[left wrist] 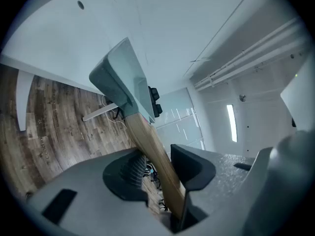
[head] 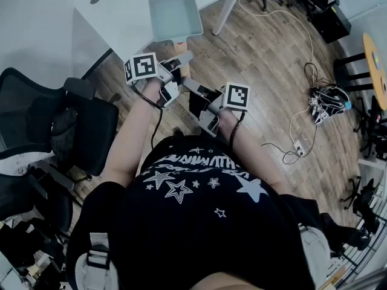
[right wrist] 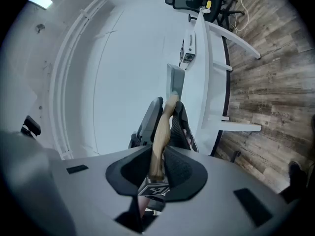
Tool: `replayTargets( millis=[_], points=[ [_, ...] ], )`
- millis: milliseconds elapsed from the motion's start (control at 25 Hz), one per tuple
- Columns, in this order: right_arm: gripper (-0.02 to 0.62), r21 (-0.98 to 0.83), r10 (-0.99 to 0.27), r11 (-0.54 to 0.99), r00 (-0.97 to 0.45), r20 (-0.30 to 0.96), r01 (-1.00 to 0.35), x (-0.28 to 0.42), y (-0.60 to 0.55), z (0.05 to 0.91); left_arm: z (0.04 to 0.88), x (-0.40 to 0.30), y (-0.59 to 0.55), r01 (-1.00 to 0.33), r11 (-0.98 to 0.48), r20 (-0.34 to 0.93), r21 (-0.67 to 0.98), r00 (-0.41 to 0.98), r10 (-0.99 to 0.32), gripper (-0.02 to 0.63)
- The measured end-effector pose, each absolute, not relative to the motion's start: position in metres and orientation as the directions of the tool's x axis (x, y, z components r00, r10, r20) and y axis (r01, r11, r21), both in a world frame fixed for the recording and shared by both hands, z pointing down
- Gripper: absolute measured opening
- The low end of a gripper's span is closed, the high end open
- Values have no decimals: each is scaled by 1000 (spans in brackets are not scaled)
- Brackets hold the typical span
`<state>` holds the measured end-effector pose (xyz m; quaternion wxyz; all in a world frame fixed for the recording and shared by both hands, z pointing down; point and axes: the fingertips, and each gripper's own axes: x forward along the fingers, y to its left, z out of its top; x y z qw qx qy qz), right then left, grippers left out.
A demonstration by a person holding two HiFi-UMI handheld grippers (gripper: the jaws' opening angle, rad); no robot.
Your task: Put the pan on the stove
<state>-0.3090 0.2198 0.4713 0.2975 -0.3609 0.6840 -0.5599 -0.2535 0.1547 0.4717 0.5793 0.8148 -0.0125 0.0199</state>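
The pan point(head: 175, 14) is a square, pale grey-green one with a wooden handle, held out over the table's corner in the head view. My left gripper point(head: 179, 62) is shut on the handle point(left wrist: 152, 149) just behind the pan body point(left wrist: 118, 75). My right gripper point(head: 193, 89) sits right behind the left one, shut on the handle's rear end point(right wrist: 161, 132). In the right gripper view the left gripper's dark fingers point(right wrist: 147, 119) show ahead, on either side of the handle, with the pan point(right wrist: 174, 82) edge-on beyond them. No stove shows in any view.
A white table point(head: 91, 23) stands ahead, its leg point(head: 227, 11) to the right of the pan. Black office chairs point(head: 60, 125) crowd the left. Cables and a power strip point(head: 302, 144) lie on the wood floor to the right.
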Motion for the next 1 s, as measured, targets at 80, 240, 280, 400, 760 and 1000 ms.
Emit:
replayTargets(
  millis=[80,240,280,400,760,1000],
  points=[
    [80,-979,-824,117,-567,-3,-165,-309,220,471,472,-253,155,-45,-331,49,943,999,4,149],
    [80,-978,-817,124,-576,-6,-165,-310,220,471,471,-254,156,-48,-335,51,941,999,2,149],
    [80,-979,-816,123,-577,-7,-162,-310,220,470,471,-254,156,-48,-335,51,941,999,0,149],
    [80,-981,-813,116,-582,-2,-158,-311,220,472,473,-255,155,-53,-330,53,943,999,-9,149],
    [84,-980,-798,106,-602,18,-169,-312,221,471,473,-258,156,-65,-331,62,942,998,-19,155],
    [86,-975,-793,112,-608,29,-193,-323,220,474,478,-265,157,-61,-343,68,937,998,9,156]
  ],
)
